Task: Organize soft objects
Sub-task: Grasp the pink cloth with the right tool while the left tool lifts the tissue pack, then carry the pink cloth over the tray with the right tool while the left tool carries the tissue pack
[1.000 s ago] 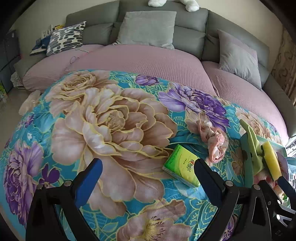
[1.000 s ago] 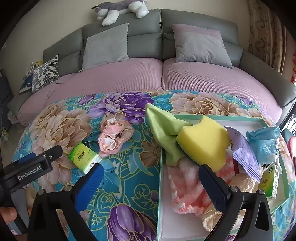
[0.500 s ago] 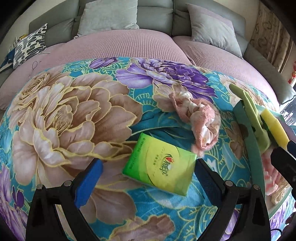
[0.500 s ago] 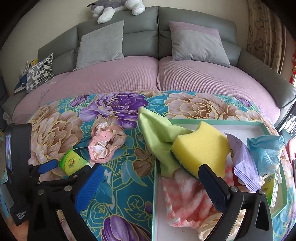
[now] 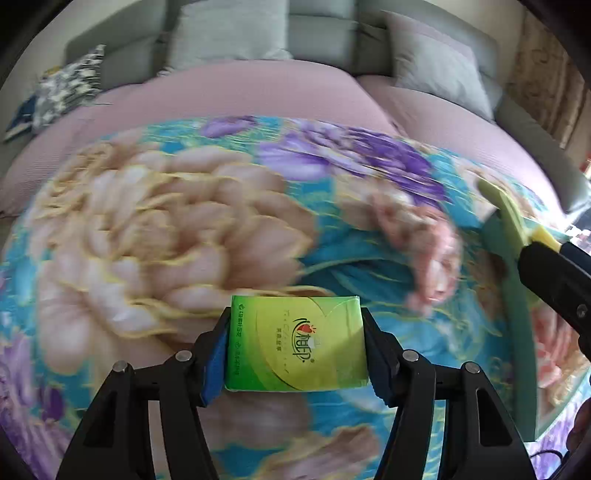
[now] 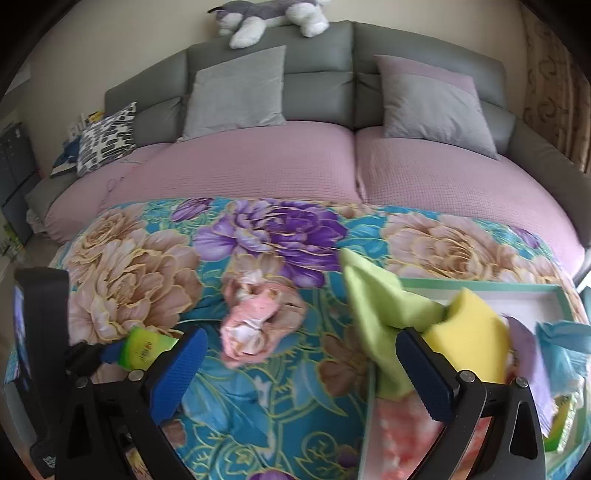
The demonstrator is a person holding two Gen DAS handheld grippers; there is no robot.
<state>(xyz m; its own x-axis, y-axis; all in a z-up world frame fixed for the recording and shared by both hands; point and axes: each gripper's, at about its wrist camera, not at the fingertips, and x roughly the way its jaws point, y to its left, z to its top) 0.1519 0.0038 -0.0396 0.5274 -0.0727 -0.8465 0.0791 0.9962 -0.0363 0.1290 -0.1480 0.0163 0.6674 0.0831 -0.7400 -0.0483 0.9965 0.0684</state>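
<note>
A green tissue pack (image 5: pixel 299 347) lies on the floral blanket (image 5: pixel 155 229). My left gripper (image 5: pixel 295 321) is closing its jaws on the pack, and both blue pads touch its short sides. The right wrist view shows the same pack (image 6: pixel 144 349) at the far left. A crumpled pink cloth (image 6: pixel 258 317) lies just beyond it. My right gripper (image 6: pixel 301 343) hovers open over the blanket between the pink cloth and the green-rimmed tray (image 6: pixel 480 286), holding nothing. A yellow sponge (image 6: pixel 469 336) and a lime cloth (image 6: pixel 376 306) rest in the tray.
The tray also holds a pink-white towel (image 6: pixel 399 435), a purple packet (image 6: pixel 528 354) and a light blue packet (image 6: pixel 565 336). Behind the blanket are pink seat cushions (image 6: pixel 295 166), grey pillows (image 6: pixel 236 88) and a plush toy (image 6: pixel 269 14) on the grey sofa back.
My left gripper dropped onto the green tissue pack and its jaws narrowed from wide open until they touch it. The right gripper drifted left across the blanket and stays open.
</note>
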